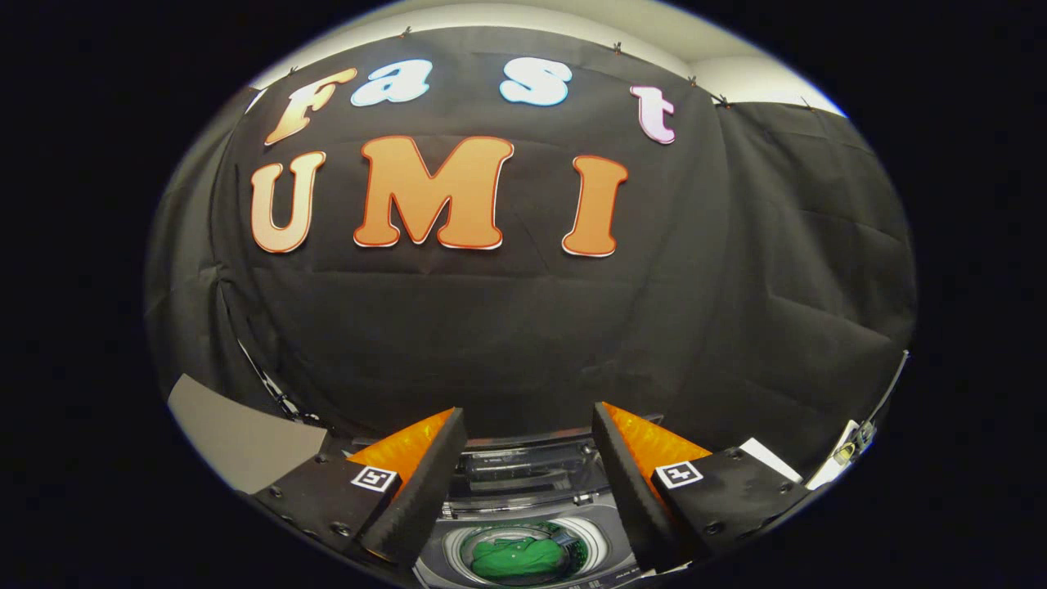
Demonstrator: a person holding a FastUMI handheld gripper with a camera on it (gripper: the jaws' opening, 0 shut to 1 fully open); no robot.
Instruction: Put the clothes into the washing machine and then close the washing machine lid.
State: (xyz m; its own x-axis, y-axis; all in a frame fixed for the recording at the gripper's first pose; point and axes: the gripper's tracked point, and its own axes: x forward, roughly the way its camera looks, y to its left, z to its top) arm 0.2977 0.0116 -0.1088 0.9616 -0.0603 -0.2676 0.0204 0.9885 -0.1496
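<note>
Hovering above the washing machine point(523, 544), the gripper point(527, 491) held its two fingers point(421, 491) wide apart with nothing between them. The machine sat at the bottom centre of the frame, seen through the gap between the fingers. In its round drum lay the green clothes point(519, 558), low in the tub and well below the fingertips.

The lid point(523, 466) stood raised at the back of the opening, a clear panel just above the drum in the frame, between the two orange finger backs (its exact tilt was hard to read through the fisheye curve). Its long edge ran left to right across the frame, square to the line of the fingers.

Judged from this, the loading looked done and closing the lid remained. The lid lay straight ahead and below the claw, roughly centred between the fingers, so the coming move would likely be forward and down onto its top edge.
</note>
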